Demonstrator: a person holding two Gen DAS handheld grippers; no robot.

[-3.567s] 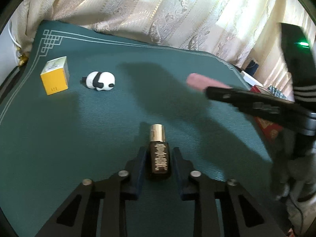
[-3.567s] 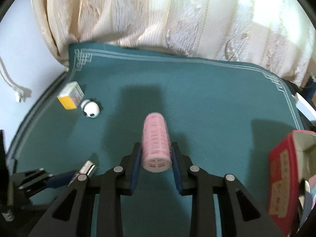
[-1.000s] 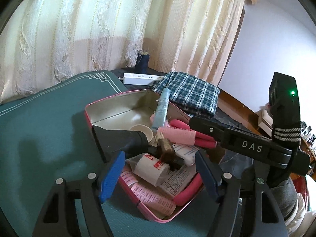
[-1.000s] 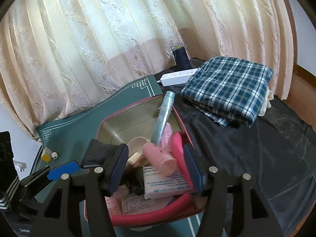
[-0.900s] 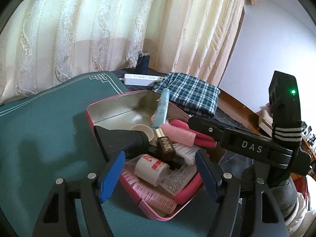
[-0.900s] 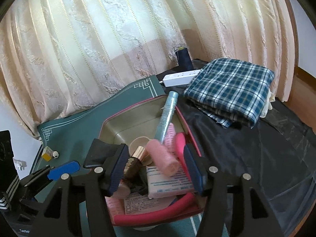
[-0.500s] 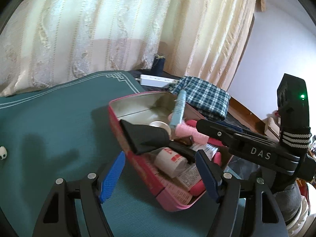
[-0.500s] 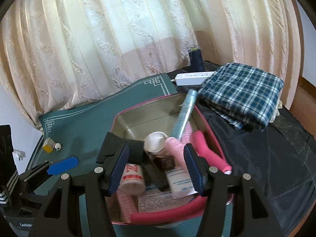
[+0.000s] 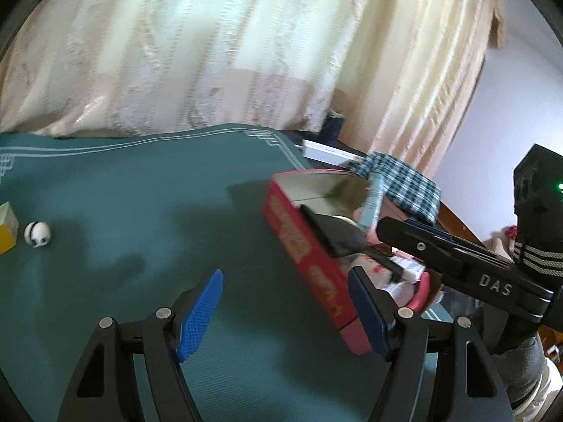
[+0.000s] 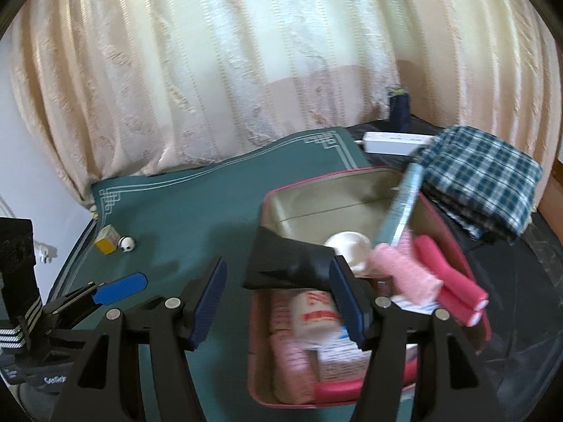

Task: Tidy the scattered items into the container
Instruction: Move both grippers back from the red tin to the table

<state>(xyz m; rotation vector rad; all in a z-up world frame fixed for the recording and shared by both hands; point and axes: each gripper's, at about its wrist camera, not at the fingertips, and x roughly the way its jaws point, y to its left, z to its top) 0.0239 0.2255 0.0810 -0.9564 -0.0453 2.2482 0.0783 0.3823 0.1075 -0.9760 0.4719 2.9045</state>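
Left jaws: spread wide and empty; the left gripper [image 9: 285, 311] hangs above the green mat [image 9: 140, 218].
Left view, container: the pink tin [image 9: 309, 256] sits at the right of the mat, its printed side wall facing the camera, one blue pad just in front of its near corner.
Left view, what remains: a small panda figure [image 9: 37, 234] and a yellow box [image 9: 7, 232] lie just beside each other at the far left, well apart from the tin.
Left view, advice: these look like the next pickups; swing left, come down straight over the panda and close across its narrow width, since a round body may roll.
Right jaws: likewise parted with nothing between them; the right gripper [image 10: 278, 302] hovers over the tin's near-left edge.
Right view, contents: pink tin [image 10: 316, 193] already crowded with a pink curler [image 10: 404, 267], red foam rollers [image 10: 447, 281], a pale blue tube [image 10: 404, 204] leaning on the far rim, a white cup [image 10: 352, 242] and a black wedge-shaped piece [image 10: 288, 263].
Right view, advice: aim later drops at the bare far-left corner, so nothing perches on the pile.
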